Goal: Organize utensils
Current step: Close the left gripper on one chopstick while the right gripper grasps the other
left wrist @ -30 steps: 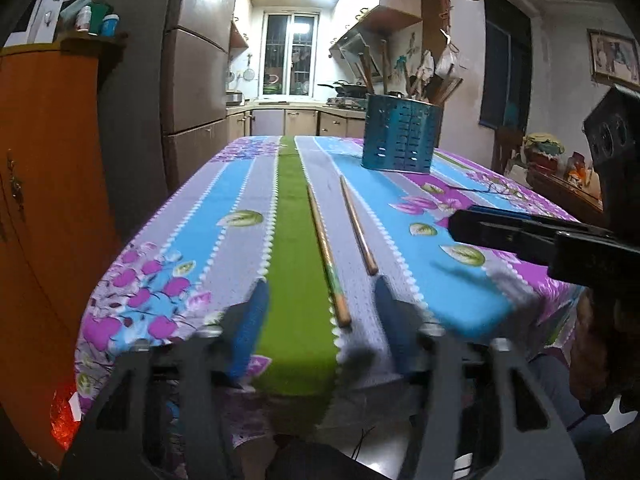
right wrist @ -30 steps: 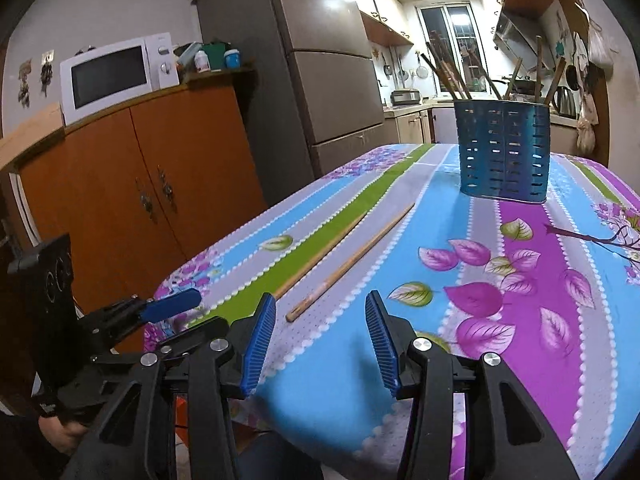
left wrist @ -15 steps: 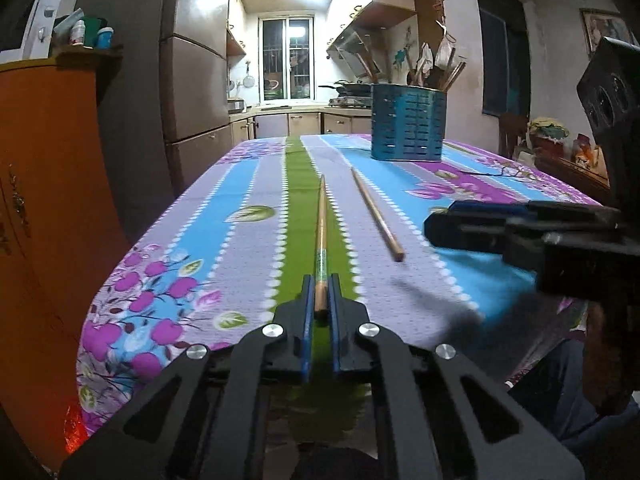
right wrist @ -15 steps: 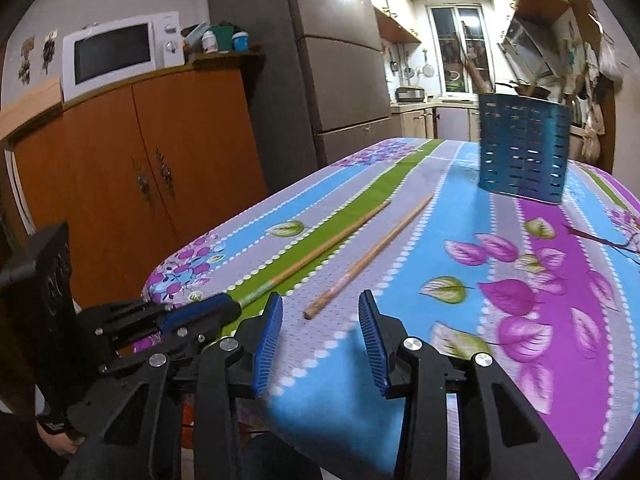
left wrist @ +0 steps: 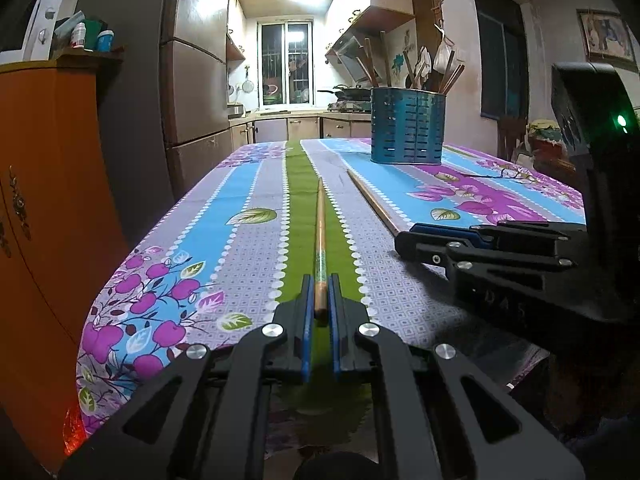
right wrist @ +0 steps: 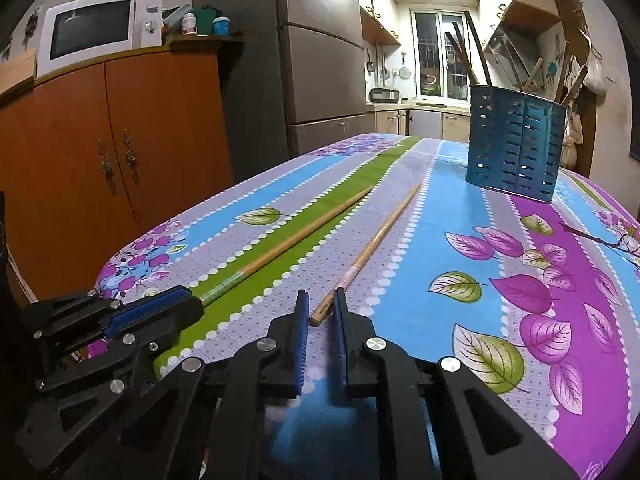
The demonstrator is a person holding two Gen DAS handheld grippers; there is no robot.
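Two wooden chopsticks lie on the flowered tablecloth (left wrist: 248, 184). My left gripper (left wrist: 320, 300) is shut on the near end of the chopstick (left wrist: 320, 224) on the green stripe. It shows in the right wrist view too, the left gripper (right wrist: 188, 304) with that chopstick (right wrist: 304, 234). My right gripper (right wrist: 321, 304) is closing around the near end of the second chopstick (right wrist: 372, 246). A gap still shows beside the stick on the left. The left wrist view shows the right gripper (left wrist: 404, 236) side-on at the second chopstick (left wrist: 370, 200). A blue slotted utensil holder (right wrist: 516, 144) with several sticks stands at the far end.
An orange cabinet (right wrist: 120, 140) with a white microwave (right wrist: 96, 32) on top stands left of the table. A grey fridge (right wrist: 320, 60) is behind it. The table's near edge runs just under both grippers. The utensil holder (left wrist: 406, 128) sits right of the green stripe.
My left gripper closed onto the green-stripe chopstick and has stayed shut. My right gripper came forward and down to the second chopstick, and its jaws narrowed around the end.
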